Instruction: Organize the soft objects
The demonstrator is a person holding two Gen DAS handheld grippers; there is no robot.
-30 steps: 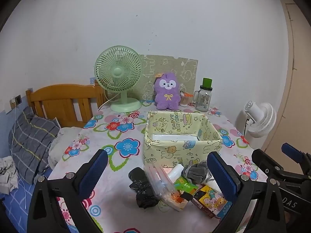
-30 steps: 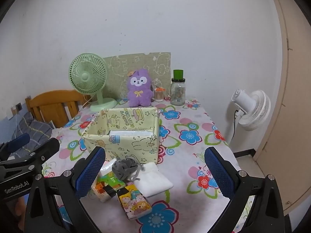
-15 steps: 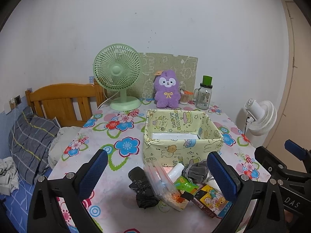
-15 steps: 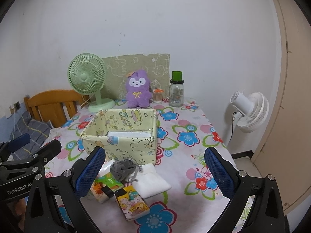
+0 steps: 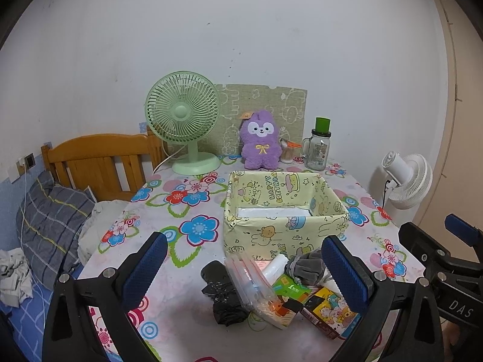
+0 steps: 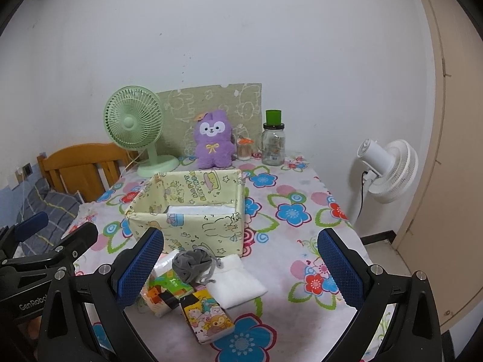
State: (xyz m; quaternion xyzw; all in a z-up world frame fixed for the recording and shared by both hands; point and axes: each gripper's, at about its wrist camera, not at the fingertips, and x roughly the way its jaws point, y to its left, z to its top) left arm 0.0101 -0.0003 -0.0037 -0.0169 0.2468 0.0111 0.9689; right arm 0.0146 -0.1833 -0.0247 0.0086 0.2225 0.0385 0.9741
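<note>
We hold the left gripper (image 5: 244, 268) and the right gripper (image 6: 241, 265) spread wide above the near edge of the flowered tabletop (image 6: 295, 193), with nothing between their fingers. The soft things lie heaped just in front of the yellow fabric box (image 6: 193, 211): a grey pouch (image 6: 190, 264), a white folded cloth (image 6: 235, 283), tissue packs (image 6: 208, 319) and a black bag (image 5: 223, 295).
</note>
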